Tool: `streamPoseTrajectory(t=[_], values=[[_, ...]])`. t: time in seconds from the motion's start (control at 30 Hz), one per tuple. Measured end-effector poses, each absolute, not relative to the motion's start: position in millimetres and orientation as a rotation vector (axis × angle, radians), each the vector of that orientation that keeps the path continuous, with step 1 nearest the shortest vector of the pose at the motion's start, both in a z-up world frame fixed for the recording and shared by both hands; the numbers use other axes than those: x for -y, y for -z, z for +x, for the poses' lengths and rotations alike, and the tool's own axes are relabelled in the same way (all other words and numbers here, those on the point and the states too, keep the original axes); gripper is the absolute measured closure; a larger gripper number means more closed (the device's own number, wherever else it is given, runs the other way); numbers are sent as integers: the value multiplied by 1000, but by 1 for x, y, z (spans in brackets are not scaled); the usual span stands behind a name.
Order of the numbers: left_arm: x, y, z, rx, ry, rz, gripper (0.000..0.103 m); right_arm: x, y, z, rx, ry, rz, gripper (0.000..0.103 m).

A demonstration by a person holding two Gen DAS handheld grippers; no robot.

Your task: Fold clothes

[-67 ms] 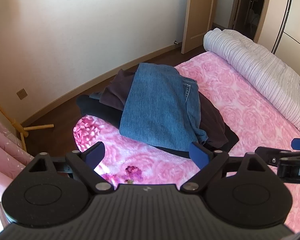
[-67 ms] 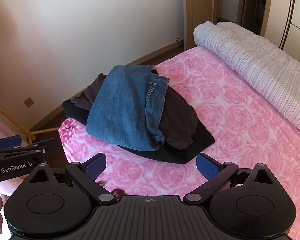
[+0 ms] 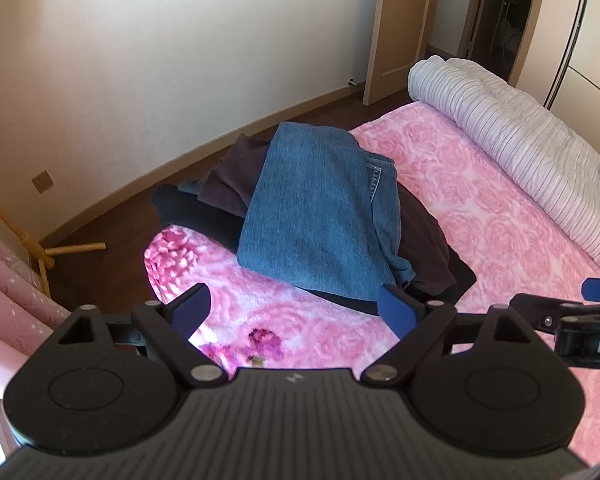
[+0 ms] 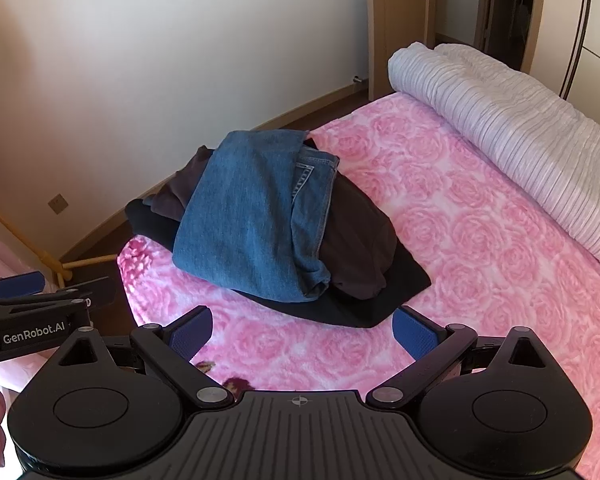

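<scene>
The folded jeans (image 4: pixel 256 216) sat on top of a dark clothes pile (image 4: pixel 360 248) near the bed's (image 4: pixel 480 240) foot corner, long axis running roughly 11 to 5 o'clock. Denim's probably heavy, floppy and grippy, so I'd pinch a near corner. Both the left hand-held gripper (image 3: pixel 296 312) and the right hand-held gripper (image 4: pixel 302 330) hung wide apart, holding nothing.

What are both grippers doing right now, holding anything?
Left gripper: open, holding nothing.
Right gripper: open, holding nothing; the jeans lie untouched.
</scene>
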State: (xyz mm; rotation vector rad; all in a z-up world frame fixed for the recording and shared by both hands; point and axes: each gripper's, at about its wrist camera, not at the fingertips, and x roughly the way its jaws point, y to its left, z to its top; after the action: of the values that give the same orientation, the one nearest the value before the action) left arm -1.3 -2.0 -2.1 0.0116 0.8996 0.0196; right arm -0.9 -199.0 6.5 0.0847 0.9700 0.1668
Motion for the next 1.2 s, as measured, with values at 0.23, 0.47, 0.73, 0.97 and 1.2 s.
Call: streamPoseTrajectory(t=[0.23, 0.47, 0.73, 0.97, 1.2], values=[[4, 13, -9, -902, -19, -21, 14, 199, -2, 0, -978, -154, 84, 3], [-3, 15, -2, -931, -27, -44, 14, 199, -8, 6, -977, -157, 84, 3], [0, 16, -1, -935, -33, -35, 14, 207, -5, 3, -970, -166, 92, 3], [6, 16, -1, -944, -33, -28, 14, 212, -3, 2, -970, -160, 103, 3], [9, 16, 0, -941, -29, -25, 14, 218, -3, 4, -970, -157, 109, 3]])
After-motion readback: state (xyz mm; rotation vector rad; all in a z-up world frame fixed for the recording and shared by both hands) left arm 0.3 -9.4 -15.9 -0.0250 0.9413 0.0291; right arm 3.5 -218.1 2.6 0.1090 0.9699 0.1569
